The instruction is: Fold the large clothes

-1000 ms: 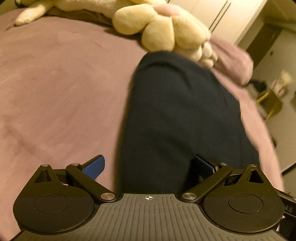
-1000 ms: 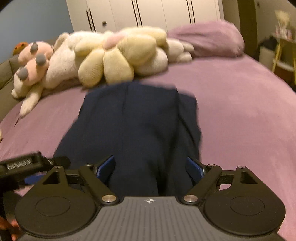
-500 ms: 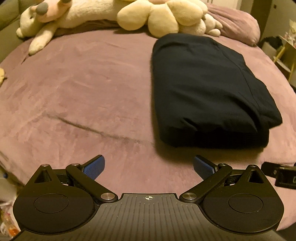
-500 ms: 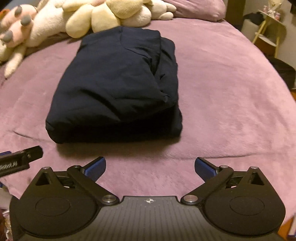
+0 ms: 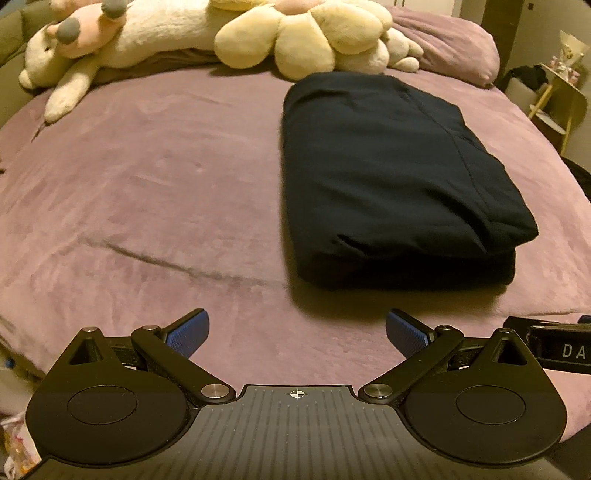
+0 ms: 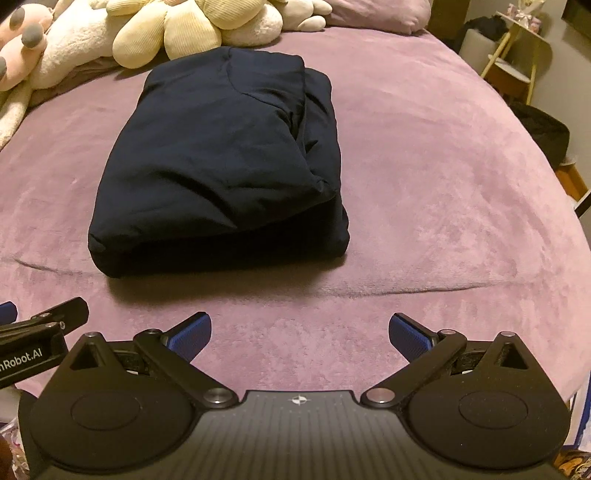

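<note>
Jaws wide; left gripper, right gripper clear of folded garment (navy).

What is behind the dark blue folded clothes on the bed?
Behind the folded clothes lies a yellow flower plush, beside a white plush and purple pillow. The flower's lower edge is hidden.

Right claw body reads "DA", cut off; left claw body reads "nRobot.AI".

A plain dark navy garment is recorded on a mauve bed cover. Cream-yellow is noted on the flower plush, pink with grey spots on another plush. Blue textured pads are observed on black tools.
</note>
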`<state>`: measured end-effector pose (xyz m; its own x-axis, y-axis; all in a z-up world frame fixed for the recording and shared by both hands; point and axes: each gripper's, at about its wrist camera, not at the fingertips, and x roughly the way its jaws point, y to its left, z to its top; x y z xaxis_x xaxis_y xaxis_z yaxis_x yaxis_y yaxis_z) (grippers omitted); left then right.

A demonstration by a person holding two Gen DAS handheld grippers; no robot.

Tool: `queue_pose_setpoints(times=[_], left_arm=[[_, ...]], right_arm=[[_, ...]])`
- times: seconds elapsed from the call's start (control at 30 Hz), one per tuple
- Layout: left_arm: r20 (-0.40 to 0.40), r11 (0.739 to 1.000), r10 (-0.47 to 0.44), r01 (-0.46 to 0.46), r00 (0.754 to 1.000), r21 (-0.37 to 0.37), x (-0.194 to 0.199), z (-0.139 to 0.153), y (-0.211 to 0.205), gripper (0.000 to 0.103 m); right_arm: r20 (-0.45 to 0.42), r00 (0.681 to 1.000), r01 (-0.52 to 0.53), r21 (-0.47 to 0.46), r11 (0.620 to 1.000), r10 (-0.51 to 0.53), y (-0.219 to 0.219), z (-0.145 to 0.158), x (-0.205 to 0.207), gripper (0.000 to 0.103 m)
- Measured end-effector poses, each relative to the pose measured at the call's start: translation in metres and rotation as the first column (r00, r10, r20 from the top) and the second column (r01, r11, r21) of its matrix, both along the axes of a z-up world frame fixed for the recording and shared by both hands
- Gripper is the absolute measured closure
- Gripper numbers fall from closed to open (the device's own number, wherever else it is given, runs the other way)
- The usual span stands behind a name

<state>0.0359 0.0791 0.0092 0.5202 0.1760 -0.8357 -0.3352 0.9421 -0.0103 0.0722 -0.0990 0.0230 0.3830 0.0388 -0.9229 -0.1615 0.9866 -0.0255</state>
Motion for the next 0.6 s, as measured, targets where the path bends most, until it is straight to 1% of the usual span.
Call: queue_pose_setpoints(times=[0.6], left_arm=[[0.012,0.999,-0.035,0.035,0.999,0.012,-0.003,0.008,-0.012,0.0]], right_arm=[[0.007,1.0,0.025,0.017,1.0,-0.025,-0.008,0.005,-0.002,0.001]])
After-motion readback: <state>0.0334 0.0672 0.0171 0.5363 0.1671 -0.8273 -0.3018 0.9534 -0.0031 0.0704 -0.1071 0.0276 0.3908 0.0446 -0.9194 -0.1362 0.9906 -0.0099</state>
